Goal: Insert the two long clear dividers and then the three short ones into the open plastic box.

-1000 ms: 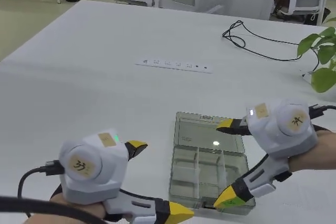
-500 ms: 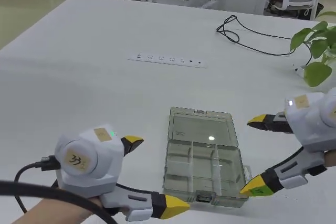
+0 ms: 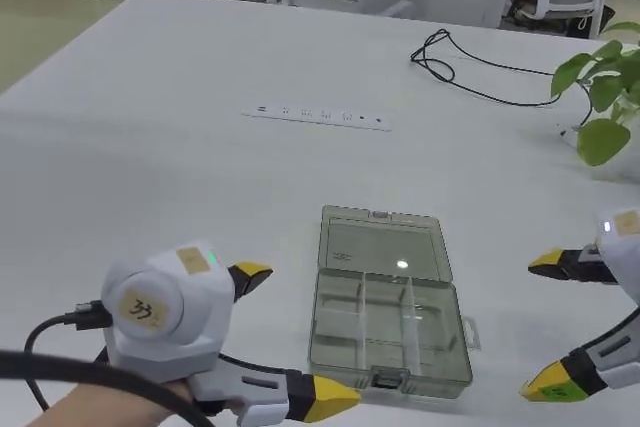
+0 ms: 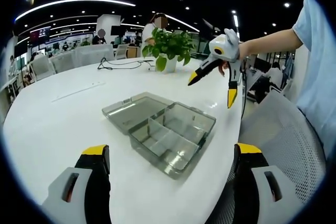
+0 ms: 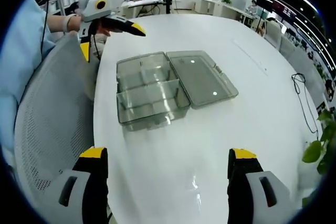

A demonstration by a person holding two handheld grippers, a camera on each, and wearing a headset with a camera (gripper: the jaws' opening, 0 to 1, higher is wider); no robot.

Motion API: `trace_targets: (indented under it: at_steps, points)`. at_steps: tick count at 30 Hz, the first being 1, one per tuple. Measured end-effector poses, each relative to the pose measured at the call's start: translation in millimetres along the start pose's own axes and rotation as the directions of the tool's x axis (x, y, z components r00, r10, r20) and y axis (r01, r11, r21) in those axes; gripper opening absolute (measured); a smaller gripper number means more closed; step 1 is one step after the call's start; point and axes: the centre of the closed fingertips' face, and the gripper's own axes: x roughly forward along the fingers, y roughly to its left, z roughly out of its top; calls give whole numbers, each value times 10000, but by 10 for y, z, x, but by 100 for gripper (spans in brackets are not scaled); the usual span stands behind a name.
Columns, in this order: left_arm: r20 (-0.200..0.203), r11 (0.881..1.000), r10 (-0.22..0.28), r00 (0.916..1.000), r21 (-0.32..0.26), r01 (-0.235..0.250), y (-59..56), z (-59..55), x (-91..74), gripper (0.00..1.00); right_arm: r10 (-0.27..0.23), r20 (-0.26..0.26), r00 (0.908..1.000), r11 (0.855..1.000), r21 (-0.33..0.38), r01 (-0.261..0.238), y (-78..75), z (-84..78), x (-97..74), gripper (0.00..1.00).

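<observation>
The clear plastic box (image 3: 440, 372) lies open on the white table, its lid (image 3: 382, 245) folded flat on the far side. Clear dividers (image 3: 365, 309) stand inside and split it into compartments. My left gripper (image 3: 293, 334) is open and empty, just left of the box's near corner. My right gripper (image 3: 547, 323) is open and empty too, well off to the right of the box. The left gripper view has the box (image 4: 173, 135) between its jaws and the right gripper (image 4: 211, 92) beyond. The right gripper view has the box (image 5: 149, 95) ahead and the left gripper (image 5: 111, 40) behind it.
A white power strip (image 3: 320, 115) lies across the middle of the table. A black cable (image 3: 470, 67) loops at the far right beside a potted plant (image 3: 600, 97). The box sits close to the table's near edge, where a white mesh chair (image 5: 47, 129) stands.
My right gripper has drawn away from the box's right side, moving out to the right and staying open. The left gripper has hardly moved.
</observation>
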Motion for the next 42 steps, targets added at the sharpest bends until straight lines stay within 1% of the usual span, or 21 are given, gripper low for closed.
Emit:
trace_targets:
  at_steps: [2,5,7,9,11,12,14,16,18,20,21,24,26,33,36,39,41,42]
  points:
    - [-25,10000,16,10000,8,-16,10,-3,-1,100,71,-162,9998,10000,-1,-71,0,-61,8,94]
    - [-26,10000,21,10000,14,-21,8,0,-7,100,7,-533,9986,9997,-239,-19,-32,-157,9,90]
    - [-32,10000,21,10000,6,-21,8,-3,-10,100,117,-736,9972,9995,-274,-138,-43,-213,16,86]
    - [-42,10000,34,10000,-7,-34,10,-7,-12,100,187,-837,9963,9995,-236,-208,-57,-244,23,83]
    - [-59,10000,34,10000,-24,-34,9,-13,-15,100,199,-1063,9941,9988,-429,-246,-74,-292,36,80]
    - [-74,10000,31,10000,-17,-31,6,-16,-15,100,163,-1266,9918,9978,-621,-244,-93,-331,45,76]
    - [-75,10000,23,10000,-27,-23,-3,-14,-20,100,141,-1550,9878,9968,-751,-260,-107,-392,68,72]
    - [-82,10000,89,9999,18,-89,0,-8,-34,100,255,-1734,9845,9946,-944,-424,-89,-442,91,67]
    - [-40,9999,124,9999,-45,-124,5,-3,-47,100,268,-1927,9809,9930,-1074,-482,-89,-485,110,62]
    - [-103,9998,170,9998,-32,-170,16,-18,-53,100,242,-2046,9786,9920,-1160,-488,-180,-560,128,59]
    - [-136,9998,191,9997,-2,-191,22,-24,-59,100,229,-2114,9771,9910,-1242,-501,-201,-563,101,58]
    - [-93,9996,271,9996,-21,-271,45,-13,-71,100,218,-2168,9760,9885,-1417,-536,-210,-566,113,55]
    - [-68,9994,346,9994,-45,-347,58,-5,-72,100,239,-2370,9712,9843,-1643,-643,-221,-602,132,51]
    - [-27,9992,380,9993,-76,-380,54,0,-59,100,298,-2584,9656,9800,-1824,-791,-177,-597,186,46]
    - [-45,9993,369,9993,-98,-370,46,-9,-50,100,344,-2736,9612,9763,-1964,-908,-153,-605,206,44]
    - [-36,9991,410,9992,-126,-410,50,-9,-43,100,397,-2700,9620,9777,-1882,-932,-137,-596,229,44]
    - [-51,9991,401,9992,-118,-402,53,-12,-32,100,367,-2760,9605,9775,-1900,-919,-141,-608,251,43]
    - [-58,9992,390,9992,-120,-391,55,-15,-29,100,497,-2767,9597,9784,-1797,-1025,-121,-605,247,42]
